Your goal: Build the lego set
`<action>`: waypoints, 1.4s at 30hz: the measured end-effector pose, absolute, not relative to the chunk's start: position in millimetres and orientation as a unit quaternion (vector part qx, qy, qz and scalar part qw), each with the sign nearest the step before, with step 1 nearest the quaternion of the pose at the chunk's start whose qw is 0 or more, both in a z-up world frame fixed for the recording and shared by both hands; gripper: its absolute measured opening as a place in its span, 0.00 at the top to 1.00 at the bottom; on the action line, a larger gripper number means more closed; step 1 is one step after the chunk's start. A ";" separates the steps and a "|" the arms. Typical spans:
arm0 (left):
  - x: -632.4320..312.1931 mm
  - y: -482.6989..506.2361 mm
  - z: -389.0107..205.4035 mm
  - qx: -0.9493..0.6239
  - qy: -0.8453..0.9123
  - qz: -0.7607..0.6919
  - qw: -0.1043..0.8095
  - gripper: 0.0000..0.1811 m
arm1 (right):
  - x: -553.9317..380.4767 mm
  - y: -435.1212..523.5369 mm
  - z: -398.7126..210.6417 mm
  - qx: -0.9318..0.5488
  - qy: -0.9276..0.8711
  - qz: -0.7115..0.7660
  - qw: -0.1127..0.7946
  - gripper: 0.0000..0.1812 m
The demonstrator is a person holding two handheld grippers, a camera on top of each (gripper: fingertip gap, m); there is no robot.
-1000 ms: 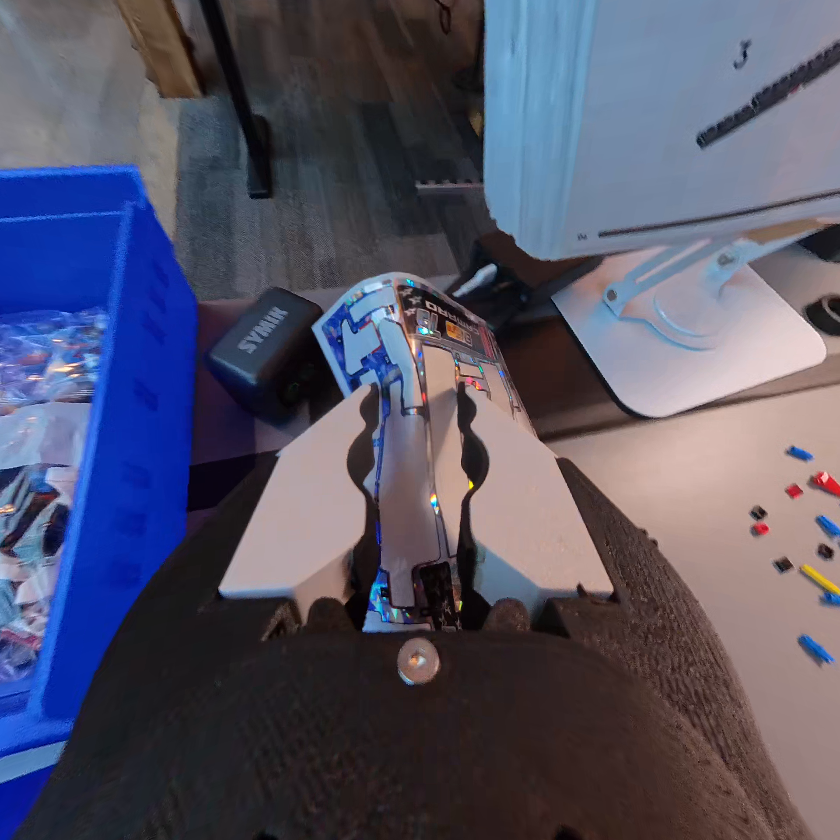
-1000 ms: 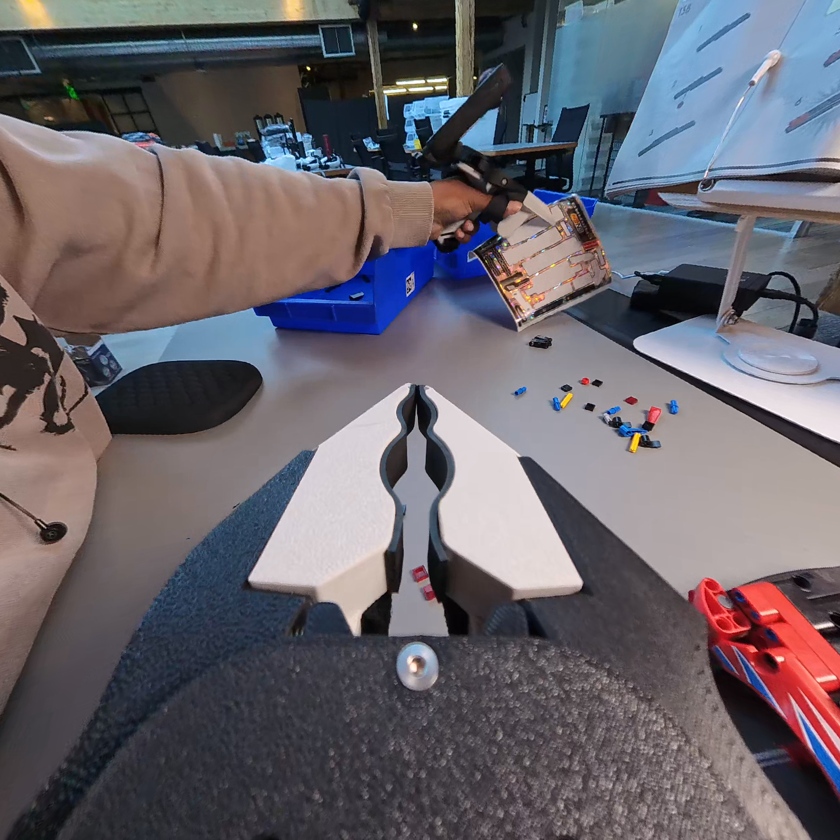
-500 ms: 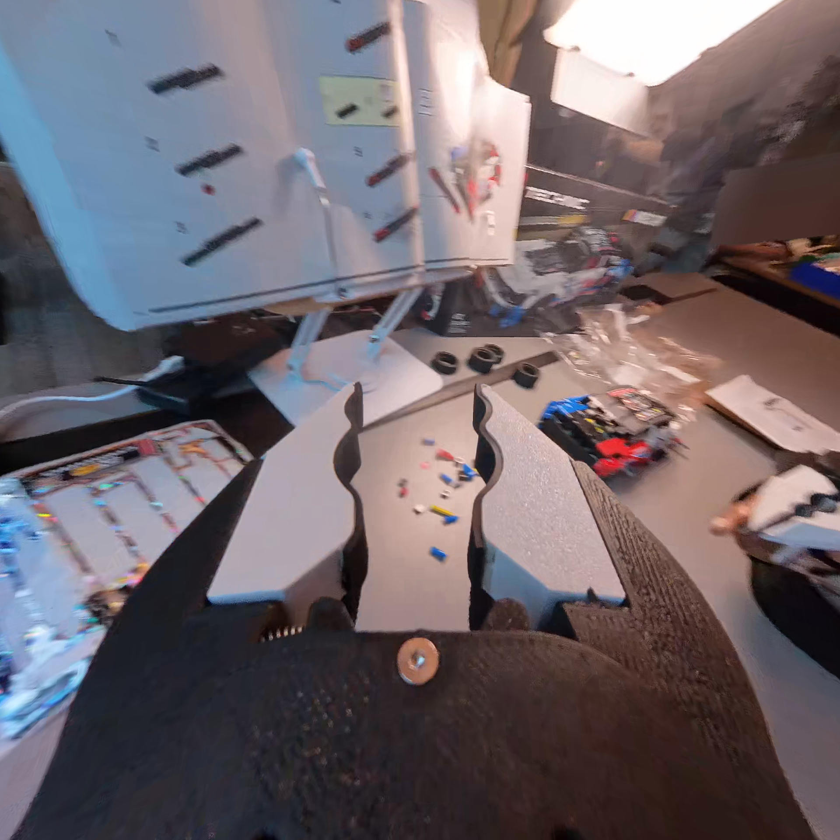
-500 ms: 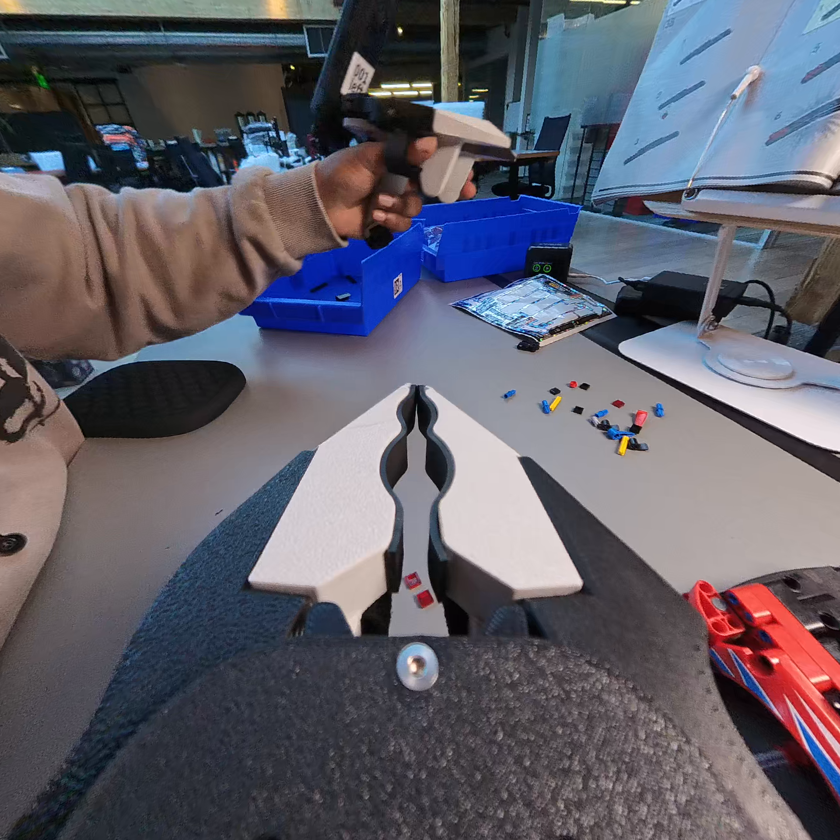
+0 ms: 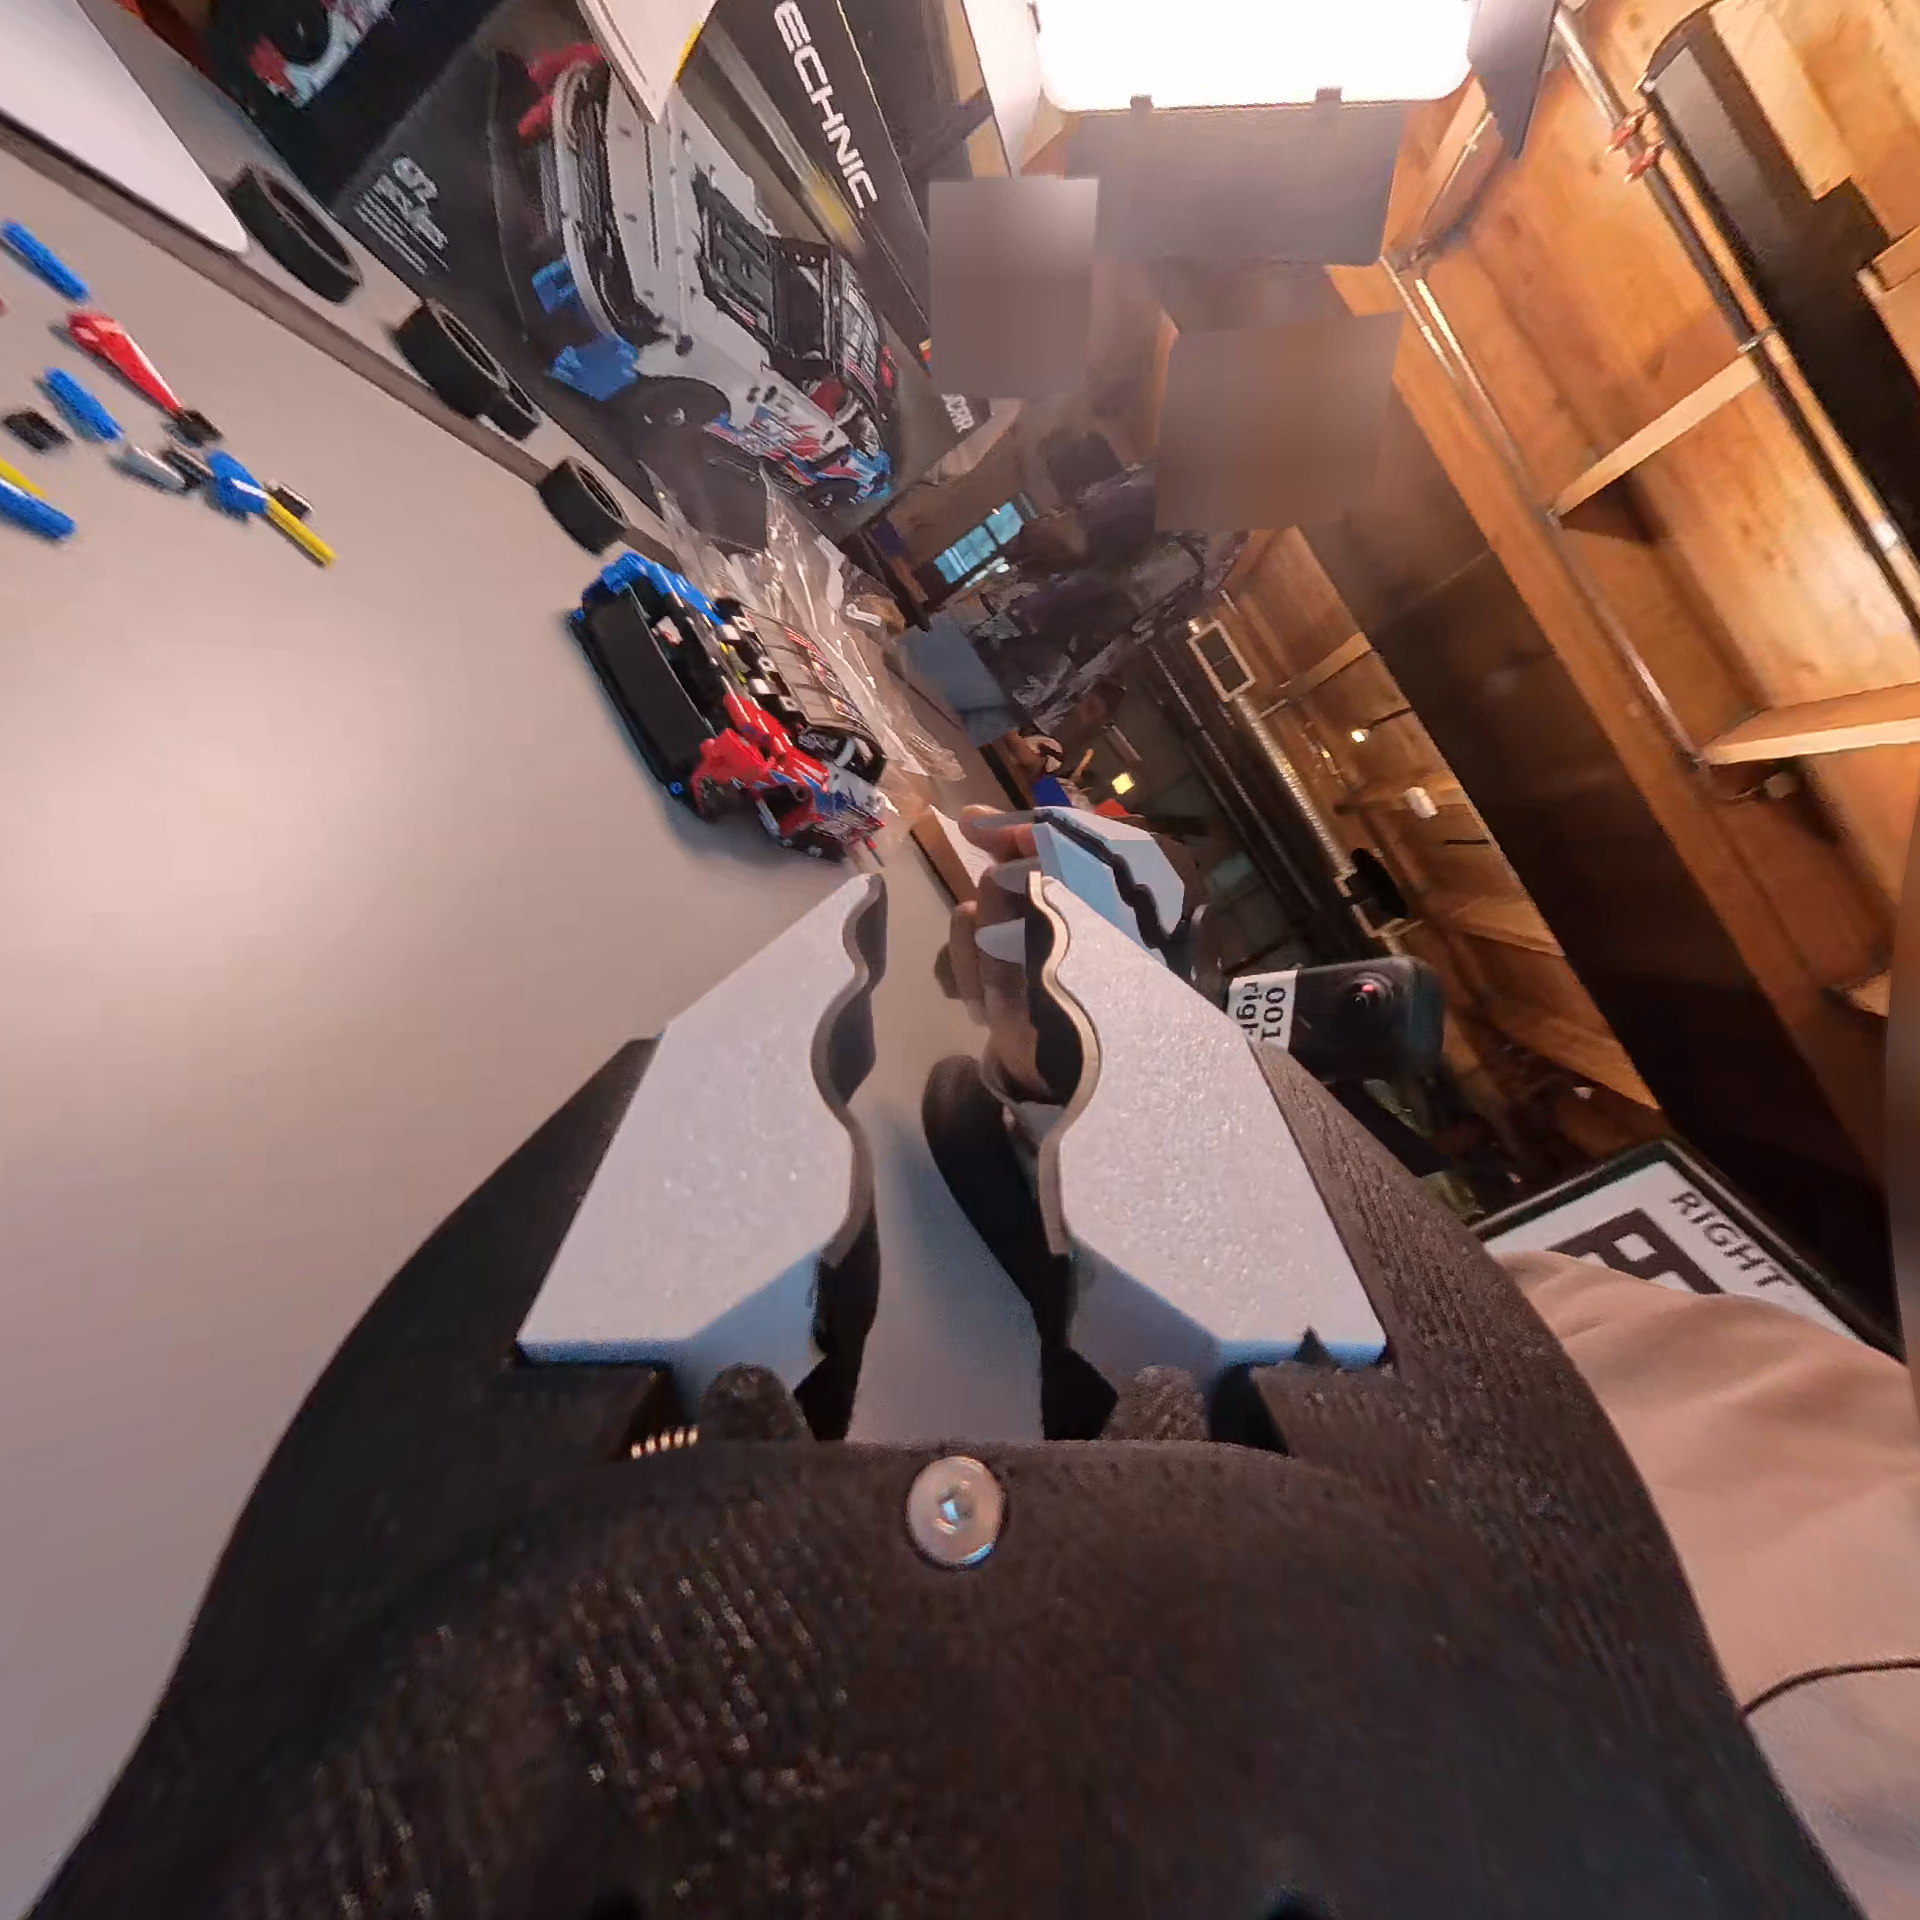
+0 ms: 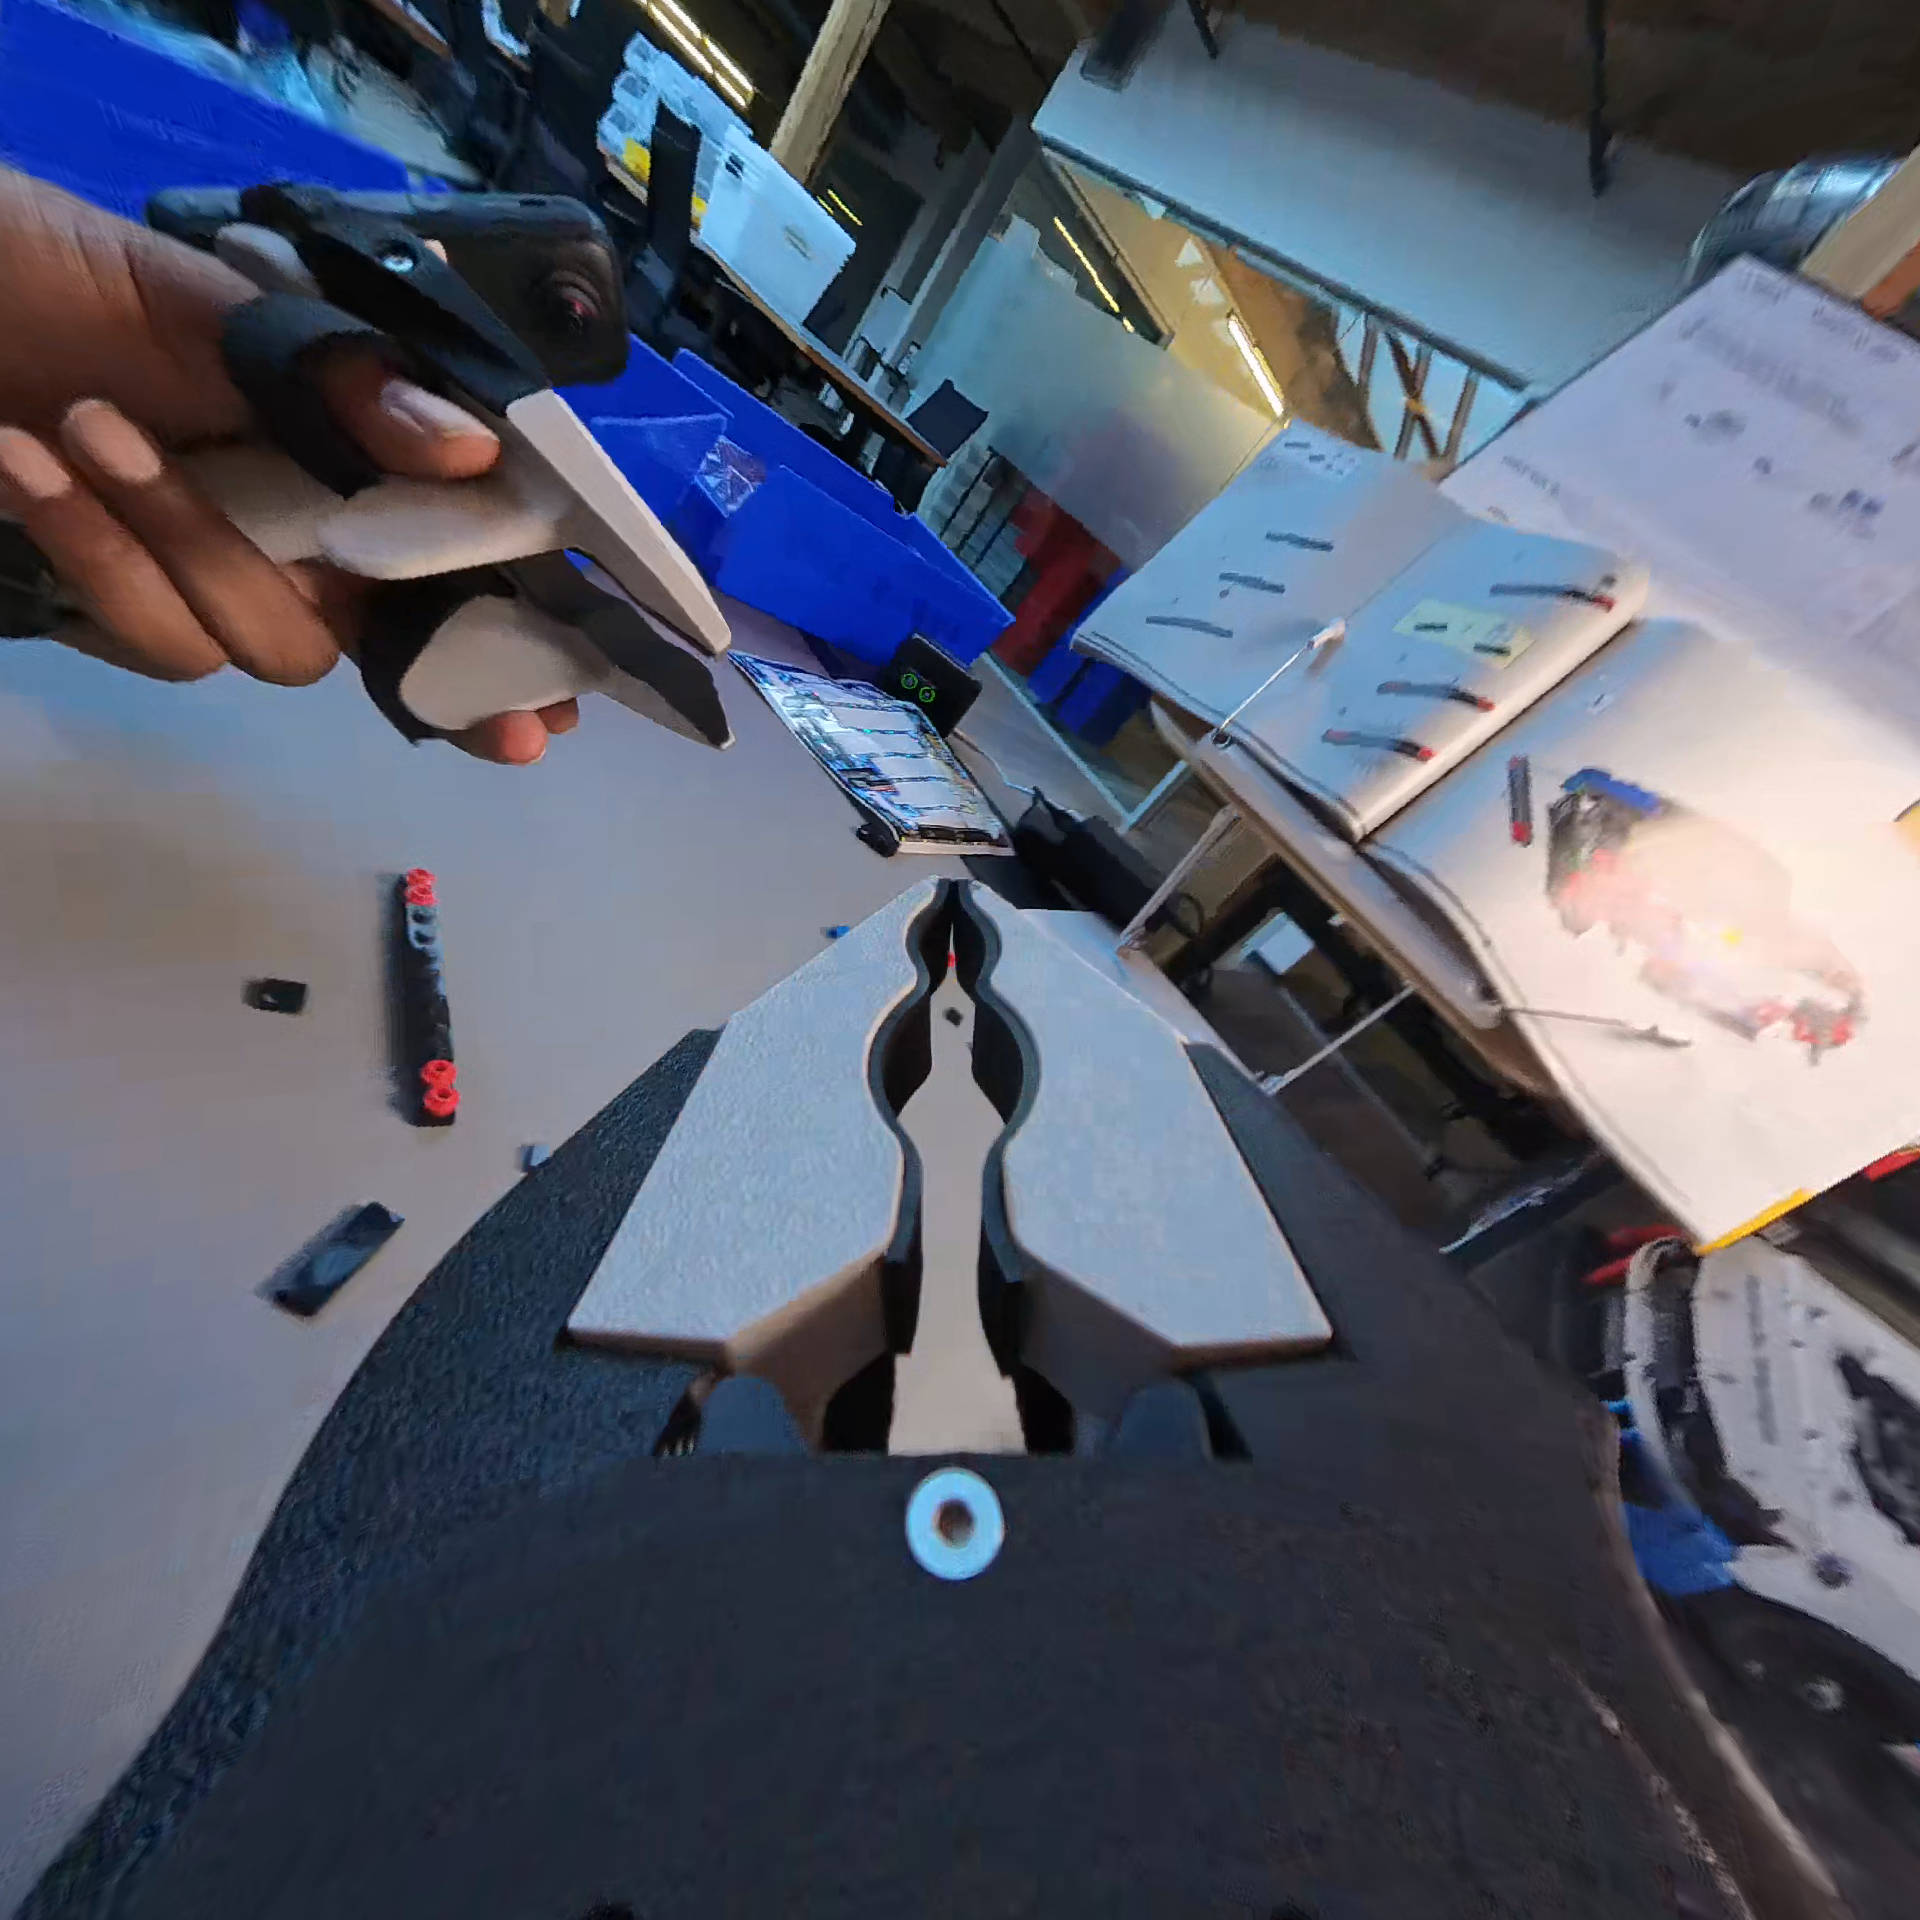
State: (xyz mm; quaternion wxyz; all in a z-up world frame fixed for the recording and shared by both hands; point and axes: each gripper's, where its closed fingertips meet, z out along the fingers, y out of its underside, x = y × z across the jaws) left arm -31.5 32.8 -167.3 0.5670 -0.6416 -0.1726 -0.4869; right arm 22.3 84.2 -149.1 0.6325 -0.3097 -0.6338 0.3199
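Left gripper [image 5: 956,899] has its jaws apart with nothing in them; right gripper [image 6: 953,885] jaws are pinched together at the tips, empty too. The half-built lego car [image 5: 727,717] sits on the desk [image 5: 260,831] ahead-left of the left jaws, loose pieces [image 5: 156,436] further left.

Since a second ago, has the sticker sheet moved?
Yes. The sticker sheet went from the left tool down onto the table, by the blue bins.

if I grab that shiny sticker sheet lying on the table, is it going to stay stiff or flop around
The sticker sheet looks thin and lies flat on the table, so it will probably bend and droop if pinched at one edge. Its glossy face may be slippery. It seems light, so a push would likely slide it.
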 end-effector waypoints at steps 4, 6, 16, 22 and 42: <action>-19.9 33.3 -172.2 -0.631 -0.174 -0.511 0.557 0.89 | 17.3 61.3 -150.0 -0.228 -0.653 0.240 0.681 1.00; -13.6 33.0 -170.4 -0.627 -0.168 -0.522 0.553 0.89 | 14.8 51.7 -151.1 -0.198 -0.658 0.217 0.694 1.00; 6.6 28.8 -169.2 -0.604 -0.168 -0.589 0.510 0.93 | 8.6 21.9 -166.0 -0.092 -0.678 0.131 0.718 1.00; 8.4 28.7 -170.0 -0.607 -0.170 -0.590 0.505 0.96 | 7.0 21.2 -171.5 -0.082 -0.683 0.112 0.718 1.00; 8.4 28.3 -170.3 -0.608 -0.169 -0.593 0.500 1.00 | 4.9 17.3 -177.3 -0.068 -0.685 0.087 0.720 1.00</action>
